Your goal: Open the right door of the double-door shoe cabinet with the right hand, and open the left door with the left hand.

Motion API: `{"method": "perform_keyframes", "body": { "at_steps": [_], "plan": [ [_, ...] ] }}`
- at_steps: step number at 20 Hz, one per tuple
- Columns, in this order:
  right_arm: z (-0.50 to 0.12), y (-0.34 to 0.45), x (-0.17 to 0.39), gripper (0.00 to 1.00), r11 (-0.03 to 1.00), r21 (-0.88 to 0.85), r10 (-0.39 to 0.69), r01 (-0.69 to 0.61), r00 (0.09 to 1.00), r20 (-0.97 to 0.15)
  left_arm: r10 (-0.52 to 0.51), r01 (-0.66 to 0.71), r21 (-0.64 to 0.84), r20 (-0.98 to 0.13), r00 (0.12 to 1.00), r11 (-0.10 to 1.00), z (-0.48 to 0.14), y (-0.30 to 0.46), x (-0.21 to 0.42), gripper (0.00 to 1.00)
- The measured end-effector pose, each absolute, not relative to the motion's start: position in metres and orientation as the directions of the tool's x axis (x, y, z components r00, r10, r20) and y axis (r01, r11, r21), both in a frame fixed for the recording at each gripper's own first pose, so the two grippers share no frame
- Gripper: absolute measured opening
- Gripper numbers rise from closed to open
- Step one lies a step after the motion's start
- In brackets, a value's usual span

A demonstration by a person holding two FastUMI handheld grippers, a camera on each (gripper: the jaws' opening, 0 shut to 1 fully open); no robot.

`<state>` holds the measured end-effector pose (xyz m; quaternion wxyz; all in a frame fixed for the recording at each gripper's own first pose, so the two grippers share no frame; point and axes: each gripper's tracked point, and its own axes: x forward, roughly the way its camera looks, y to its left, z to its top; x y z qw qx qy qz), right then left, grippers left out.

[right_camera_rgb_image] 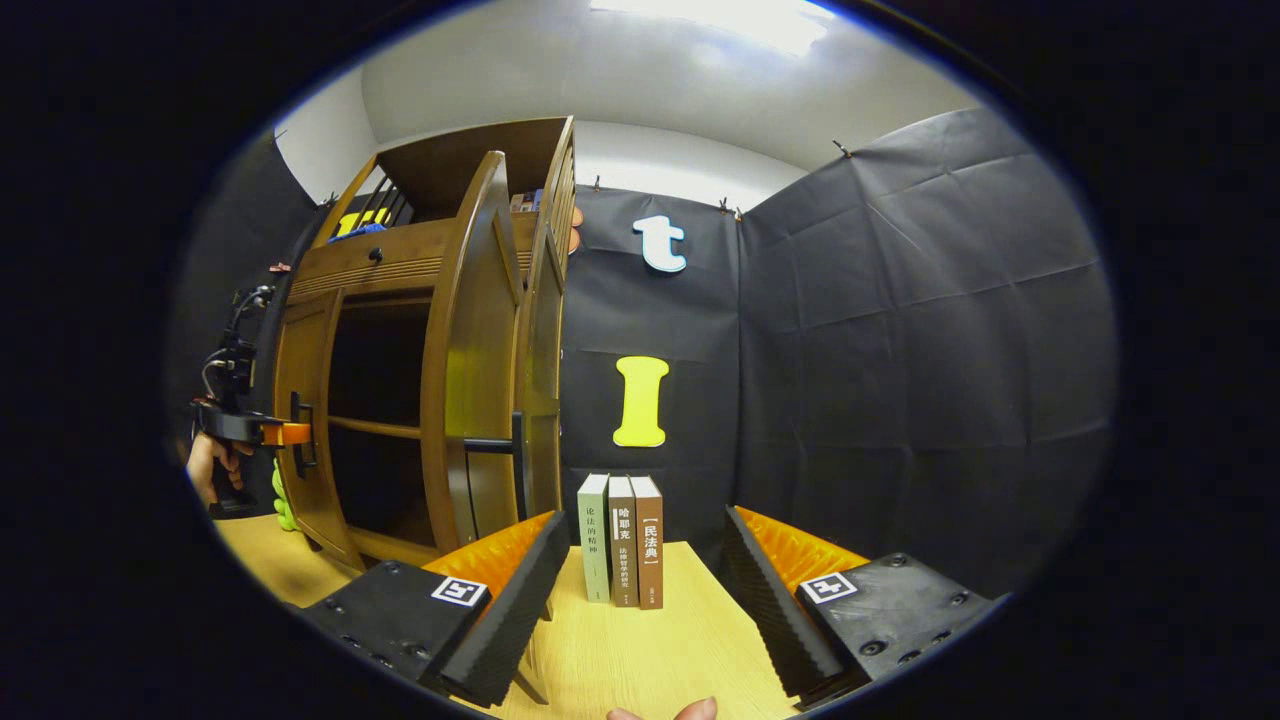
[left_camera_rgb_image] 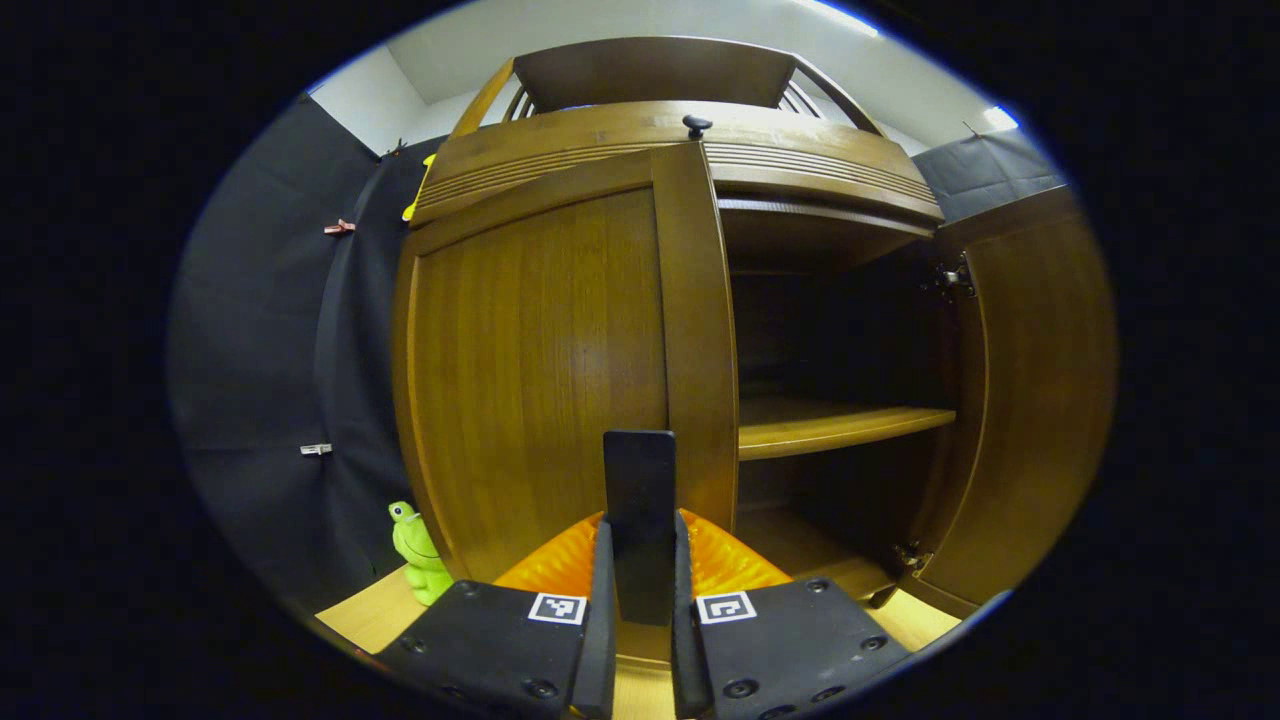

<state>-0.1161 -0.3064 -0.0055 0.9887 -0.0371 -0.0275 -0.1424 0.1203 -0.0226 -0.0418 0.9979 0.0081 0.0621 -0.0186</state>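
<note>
inside, cabinet (left_camera_rgb_image: 560, 330) shelf (left_camera_rgb_image: 830, 425) bare (right door (left_camera_rgb_image: 1040, 400) open), left tongs (left_camera_rgb_image: 640, 560) clamping handle (left_camera_rgb_image: 640, 480), right tongs (right_camera_rgb_image: 640, 590) spread

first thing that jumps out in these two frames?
The shoe cabinet, half open: its right door is swung wide, baring dark shelves, while the left door is shut. The left gripper is clamped on that door's handle. The right gripper hangs open before three upright books.

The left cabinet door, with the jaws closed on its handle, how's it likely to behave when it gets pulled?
The left door looks like a solid wooden panel, so it should stay stiff. The open right door hangs on metal hinges, so this one probably swings out the same way. The left gripper clamps the narrow dark handle, which could slip if pulled sideways.
</note>
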Motion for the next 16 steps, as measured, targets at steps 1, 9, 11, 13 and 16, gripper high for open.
{"method": "perform_keyframes", "body": {
  "at_steps": [1, 9, 11, 13, 16],
  "plan": [
    [-0.006, -0.306, -0.116, 0.98, 0.956, -0.065, -0.281, 0.285, 0.957, 0.064, -0.039, 0.040, 0.013, -0.121, 0.992, 0.999, -0.041, -0.018, 0.112, 0.25],
    [-0.011, -0.307, -0.117, 0.98, 0.949, -0.037, -0.312, 0.314, 0.949, 0.048, -0.031, 0.031, -0.005, -0.100, 0.994, 1.000, -0.035, 0.025, 0.053, 0.25],
    [-0.009, -0.304, -0.116, 0.98, 0.948, -0.041, -0.313, 0.315, 0.948, 0.051, -0.023, 0.022, -0.010, -0.095, 0.995, 1.000, -0.035, 0.039, 0.041, 0.24],
    [-0.011, -0.303, -0.116, 0.98, 0.947, -0.049, -0.315, 0.317, 0.948, 0.047, -0.002, 0.003, 0.003, -0.090, 0.996, 1.000, -0.035, 0.055, 0.026, 0.24],
    [-0.011, -0.301, -0.115, 0.98, 0.946, -0.053, -0.319, 0.321, 0.947, 0.047, 0.018, -0.018, 0.000, -0.096, 0.995, 1.000, -0.034, 0.073, 0.012, 0.19]
  ]
}}
